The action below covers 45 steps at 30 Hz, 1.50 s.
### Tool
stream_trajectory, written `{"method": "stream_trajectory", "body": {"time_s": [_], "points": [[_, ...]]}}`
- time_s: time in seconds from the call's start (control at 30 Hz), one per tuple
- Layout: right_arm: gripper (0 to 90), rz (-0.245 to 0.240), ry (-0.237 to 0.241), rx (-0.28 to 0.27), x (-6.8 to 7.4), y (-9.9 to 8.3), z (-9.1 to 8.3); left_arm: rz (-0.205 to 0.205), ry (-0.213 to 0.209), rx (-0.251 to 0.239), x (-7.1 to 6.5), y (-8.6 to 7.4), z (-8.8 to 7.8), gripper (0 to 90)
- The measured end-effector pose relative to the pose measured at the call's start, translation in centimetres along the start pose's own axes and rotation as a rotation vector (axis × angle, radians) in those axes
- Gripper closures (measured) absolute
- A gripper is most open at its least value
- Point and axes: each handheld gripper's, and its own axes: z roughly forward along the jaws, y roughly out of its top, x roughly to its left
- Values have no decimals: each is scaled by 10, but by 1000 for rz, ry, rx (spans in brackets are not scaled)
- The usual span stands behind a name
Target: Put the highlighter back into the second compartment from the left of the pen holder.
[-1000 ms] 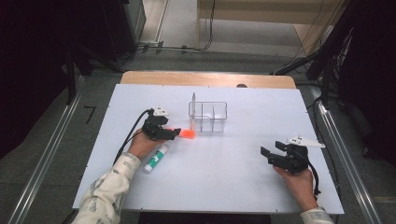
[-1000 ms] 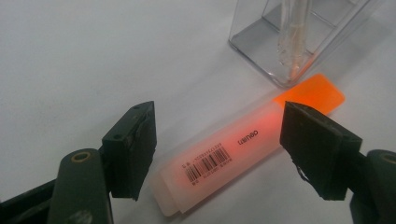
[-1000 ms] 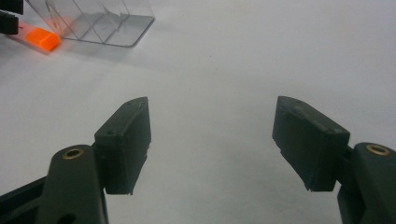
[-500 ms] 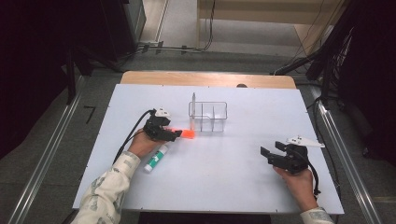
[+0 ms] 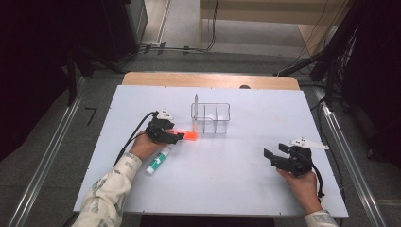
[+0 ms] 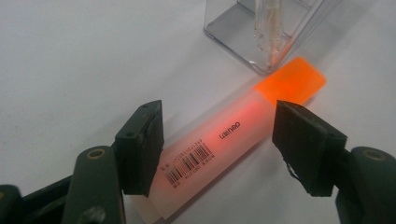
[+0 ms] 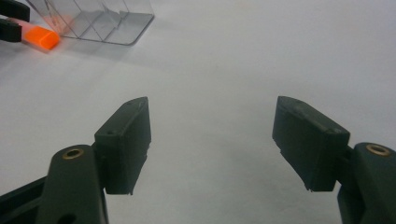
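With left fingers [image 6: 140,144], straddling the orange highlighter [image 6: 233,126]: having just been closing on it, barrel lying between the pads, near pad seeming to be brushing it, far pad standing off, so not clamping yet. With right fingers [image 7: 123,140], gaping wide over bare tabletop [image 5: 236,189], holding nothing, idling at near right.

Locating the highlighter: lying flat on the tabletop, left of centre, orange cap end pointing at the near-left corner of the clear box [image 5: 211,117], just beside it; touching or not, cannot tell.

Doing the step well, as judged:
- keeping the left gripper [image 5: 177,137] low and square across the barrel, not along it
- squeezing on the frosted body around the barcode, not on the cap, avoiding popping it off
- closing slowly, expecting the round barrel to be rolling away from the first pad touching
- lifting straight up before swinging, avoiding knocking the light box or the slim clear pen [image 5: 196,101] standing in its left end
- keeping the right gripper [image 5: 270,157] parked, ready for steadying the box

Counting:
- highlighter: one
- clear divided box: one
- clear pen in box: one
- white tube with green end [image 5: 158,161], lying near the left hand: one
- grippers: two
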Motion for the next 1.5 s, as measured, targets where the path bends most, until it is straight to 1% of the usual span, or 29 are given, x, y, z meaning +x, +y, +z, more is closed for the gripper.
{"method": "stream_trajectory", "body": {"time_s": [0.07,0.2,0.3,0.4,0.43,0.53,0.9,1.0,1.03,1.17,1.27,1.5], "points": [[267,3,2,1,0,0,0,3,-4,1,0,0,0,370],[267,6,5,1,-1,0,0,31,-16,10,-1,-1,-1,404],[267,6,6,3,-1,0,1,67,-27,37,-2,1,-1,418],[267,6,7,4,-1,0,1,105,-28,61,-4,2,0,442],[267,6,8,4,-1,0,1,110,-32,66,-5,3,0,445],[268,6,8,5,-1,0,0,115,-45,67,-5,3,1,457],[267,11,10,6,-1,0,1,195,-51,95,-8,1,-3,517],[267,10,11,7,-1,0,1,210,-52,87,-10,1,-3,530],[267,11,11,7,-1,0,1,222,-56,92,-10,1,-3,537],[268,14,13,8,-1,0,1,250,-61,90,-11,0,-4,559],[267,14,14,9,-1,0,1,259,-71,87,-11,0,-4,572],[267,17,18,11,-1,0,1,260,-97,87,-10,-1,-5,595]]}}
